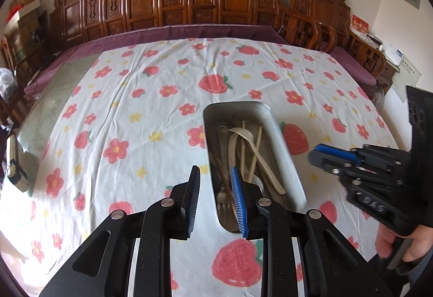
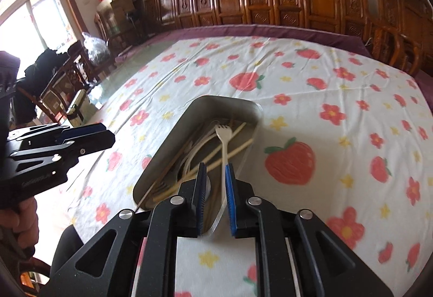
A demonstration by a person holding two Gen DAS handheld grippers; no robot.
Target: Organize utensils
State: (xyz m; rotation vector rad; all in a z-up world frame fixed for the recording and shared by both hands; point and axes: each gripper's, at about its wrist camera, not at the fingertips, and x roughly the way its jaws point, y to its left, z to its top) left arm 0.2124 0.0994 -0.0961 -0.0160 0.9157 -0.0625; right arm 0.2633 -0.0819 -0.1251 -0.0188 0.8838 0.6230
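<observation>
Right tongs (image 2: 214, 183) part-open, fork (image 2: 224, 145) loose between them over the tray (image 2: 173, 140); left tongs (image 1: 215, 188) open, empty; fork may slip unless squeezed

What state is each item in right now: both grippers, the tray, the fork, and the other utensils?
left gripper: open, empty, over the tray's near end.
right gripper: open; fork handle sits between its fingers, not clearly clamped.
metal tray: upright on the tablecloth, holding utensils.
white fork: tines pointing away, above the tray.
chopsticks: lying loose in the tray.
spoon: lying in the tray.
tablecloth: spread flat, lightly creased.
</observation>
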